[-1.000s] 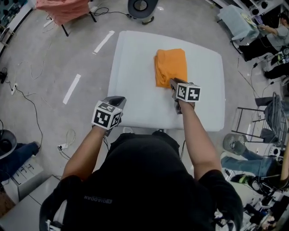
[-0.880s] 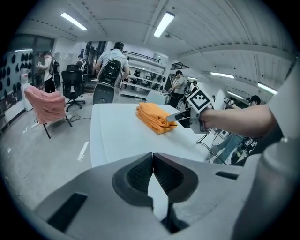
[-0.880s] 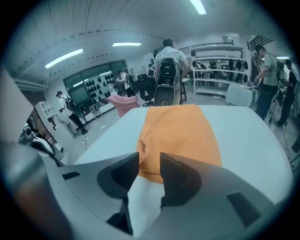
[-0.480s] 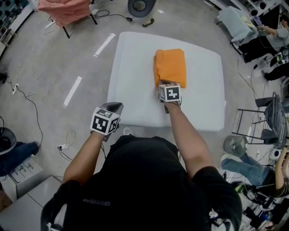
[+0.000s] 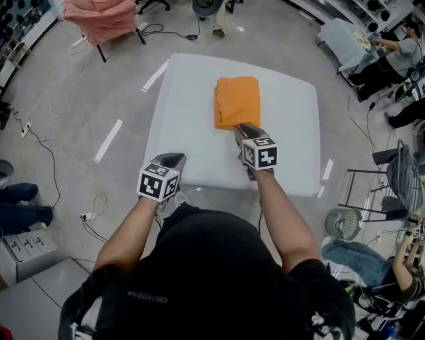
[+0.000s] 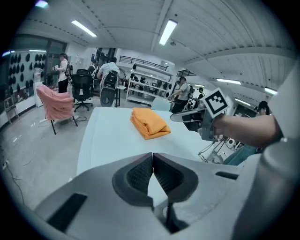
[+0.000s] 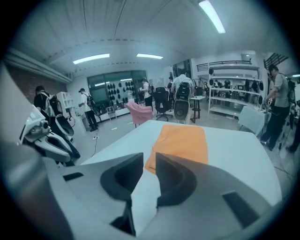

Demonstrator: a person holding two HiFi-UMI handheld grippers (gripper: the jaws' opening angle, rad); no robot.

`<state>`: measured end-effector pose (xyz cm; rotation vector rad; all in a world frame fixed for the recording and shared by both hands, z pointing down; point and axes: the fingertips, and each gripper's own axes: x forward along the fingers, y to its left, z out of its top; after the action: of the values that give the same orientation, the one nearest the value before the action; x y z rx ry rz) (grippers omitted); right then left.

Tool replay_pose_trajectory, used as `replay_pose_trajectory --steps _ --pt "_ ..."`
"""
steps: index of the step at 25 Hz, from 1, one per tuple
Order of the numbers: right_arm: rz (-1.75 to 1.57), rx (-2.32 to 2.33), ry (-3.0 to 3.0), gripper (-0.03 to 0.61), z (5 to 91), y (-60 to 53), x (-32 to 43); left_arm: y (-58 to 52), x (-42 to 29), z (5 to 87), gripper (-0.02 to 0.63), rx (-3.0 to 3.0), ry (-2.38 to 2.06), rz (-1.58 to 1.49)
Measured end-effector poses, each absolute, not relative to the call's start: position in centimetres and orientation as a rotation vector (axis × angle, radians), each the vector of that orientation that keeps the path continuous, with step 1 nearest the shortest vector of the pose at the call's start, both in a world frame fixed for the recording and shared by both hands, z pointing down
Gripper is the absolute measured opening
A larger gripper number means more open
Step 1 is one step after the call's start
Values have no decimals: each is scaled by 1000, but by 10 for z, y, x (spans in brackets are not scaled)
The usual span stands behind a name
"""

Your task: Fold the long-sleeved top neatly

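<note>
The orange long-sleeved top [image 5: 237,101] lies folded into a compact rectangle on the white table [image 5: 186,133], toward its far middle. It also shows as the orange top [image 6: 150,123] in the left gripper view and the orange top [image 7: 180,143] in the right gripper view. My right gripper [image 5: 240,130] hovers just short of the top's near edge; its jaws are opening, with nothing between them. My left gripper [image 5: 171,159] is shut and empty at the table's near left edge, well clear of the top.
A pink garment drapes over a chair [image 5: 99,20] on the floor at far left. Cables [image 5: 46,153] and white tape marks [image 5: 107,139] lie on the floor at left. A rack and fan [image 5: 362,199] stand to the right. People stand at the room's edges.
My right gripper drew back from the top's near edge and rose a little. The left gripper shifted slightly toward the table. The folded top has not moved on the table.
</note>
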<state>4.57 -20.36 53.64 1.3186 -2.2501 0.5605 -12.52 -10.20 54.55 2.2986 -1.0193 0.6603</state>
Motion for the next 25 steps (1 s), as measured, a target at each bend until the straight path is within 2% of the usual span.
replay_pose_trajectory --steps 3,7,18,25 --pt "572 1341 -2335 71 505 -173 70 -98 -94 528 6 2324 -1024 598" --pt "558 1402 -2437 6 479 -133 105 -86 -62 508 6 2360 -1032 544" --pt "595 1449 -2534 5 464 -77 163 -62 -29 485 6 2422 -1096 499" --pt "586 1461 -2540 4 461 -72 170 -63 -32 474 6 2422 -1136 475"
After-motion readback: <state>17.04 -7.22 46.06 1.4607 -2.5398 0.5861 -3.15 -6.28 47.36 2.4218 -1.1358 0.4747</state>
